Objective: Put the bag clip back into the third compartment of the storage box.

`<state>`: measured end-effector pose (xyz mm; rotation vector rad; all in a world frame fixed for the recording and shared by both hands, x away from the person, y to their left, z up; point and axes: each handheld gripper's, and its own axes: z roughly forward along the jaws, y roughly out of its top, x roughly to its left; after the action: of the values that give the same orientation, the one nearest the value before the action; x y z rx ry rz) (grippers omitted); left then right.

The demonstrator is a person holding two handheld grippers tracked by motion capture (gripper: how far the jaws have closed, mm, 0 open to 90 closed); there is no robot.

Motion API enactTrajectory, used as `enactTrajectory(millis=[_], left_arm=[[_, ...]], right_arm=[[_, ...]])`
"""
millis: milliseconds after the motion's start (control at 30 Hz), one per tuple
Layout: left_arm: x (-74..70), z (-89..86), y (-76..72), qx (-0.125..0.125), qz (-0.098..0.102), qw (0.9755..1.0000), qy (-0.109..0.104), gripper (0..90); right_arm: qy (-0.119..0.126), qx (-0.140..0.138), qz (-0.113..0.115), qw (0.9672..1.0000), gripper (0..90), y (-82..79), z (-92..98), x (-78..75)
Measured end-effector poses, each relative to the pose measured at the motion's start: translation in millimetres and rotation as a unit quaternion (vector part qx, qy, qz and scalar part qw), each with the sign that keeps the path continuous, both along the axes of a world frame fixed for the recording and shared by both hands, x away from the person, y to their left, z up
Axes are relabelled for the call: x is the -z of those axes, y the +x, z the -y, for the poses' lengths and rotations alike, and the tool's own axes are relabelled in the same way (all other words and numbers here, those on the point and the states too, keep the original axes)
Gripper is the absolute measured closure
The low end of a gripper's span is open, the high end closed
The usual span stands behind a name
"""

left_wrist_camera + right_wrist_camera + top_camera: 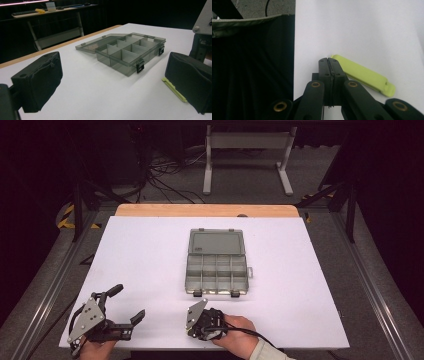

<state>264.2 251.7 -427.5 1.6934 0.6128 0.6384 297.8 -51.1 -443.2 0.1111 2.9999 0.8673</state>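
Note:
A smoky grey compartment box [217,265] lies open mid-table, its lid flat behind it and its dividers bare [127,51]. My left gripper [126,303] rests at the near left corner, jaws wide open with nothing between them [112,82]. My right gripper [202,327] is held in a hand near the front edge and points steeply down at the table. Its jaws [328,61] are shut together with nothing between them. A flat yellow-green plastic strip [364,75] lies on the table just beside the right gripper's tips, and shows again by the left gripper's right pad [174,89].
The white table top [150,250] has a wooden strip along its far edge [205,210]. Its near edge [294,50] runs close to the right gripper, with dark cloth below. A desk frame and cables stand on the floor behind the table [247,160].

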Motion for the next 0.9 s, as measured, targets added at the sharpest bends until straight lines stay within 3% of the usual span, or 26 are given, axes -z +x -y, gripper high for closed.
enactTrajectory(millis=[267,900], left_arm=[[-0.1,0.0,0.0,0.001,0.0,1.0,0.0,1.8],[-0.5,-0.2,0.1,0.005,0.001,1.0,0.001,1.8]], right_arm=[[0.009,0.03,0.005,0.9995,90.0,9.5,-7.2,1.0],[0.031,0.062,0.012,0.9975,90.0,28.3,-18.4,2.8]])
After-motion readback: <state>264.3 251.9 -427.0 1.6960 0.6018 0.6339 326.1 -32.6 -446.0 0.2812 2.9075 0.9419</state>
